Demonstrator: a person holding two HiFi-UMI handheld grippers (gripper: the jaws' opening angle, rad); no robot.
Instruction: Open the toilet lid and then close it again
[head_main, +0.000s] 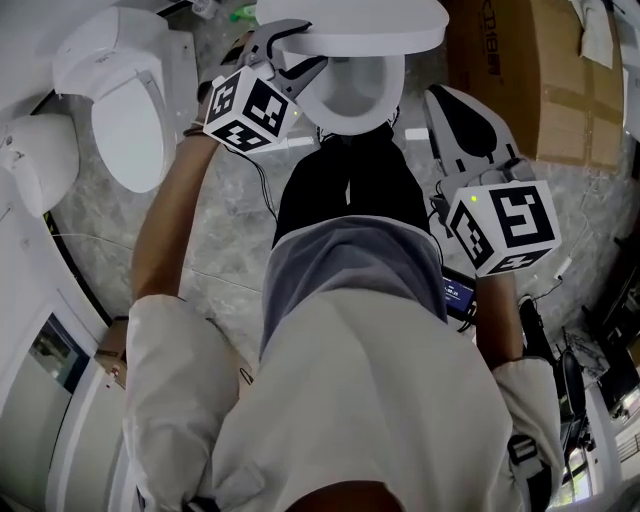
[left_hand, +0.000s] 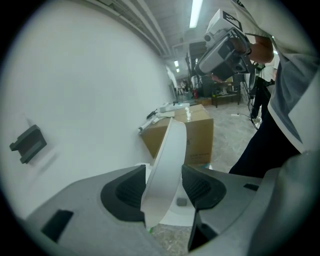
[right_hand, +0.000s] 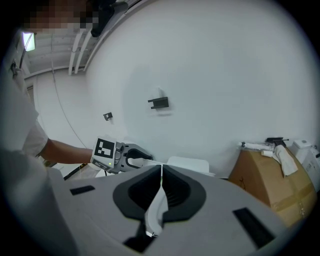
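The toilet stands straight ahead of the person, bowl open to view. The toilet lid is raised off it and stands partway between flat and upright. The left gripper is clamped on the lid's free rim. Its own view shows the white edge filling the gap from pad to pad, then curving up and away ahead of the jaws. The right gripper hangs well off to the right of the bowl, jaws together with nothing between them, pointing toward the left gripper and the wall. A cardboard box sits beyond the lid, on the far side from the left tool. Judgement: the step in hand is swinging the lid about its hinge; one moment does not settle which way. To do it well, the jaws should follow the rim's arc, with the wrist turning along with the lid so the edge does not twist between the pads. The grip is on a thin, smooth rim, so a slip is the main risk. A slow, carried descent avoids a slam onto the seat. The right tool is best kept clear of the swing.
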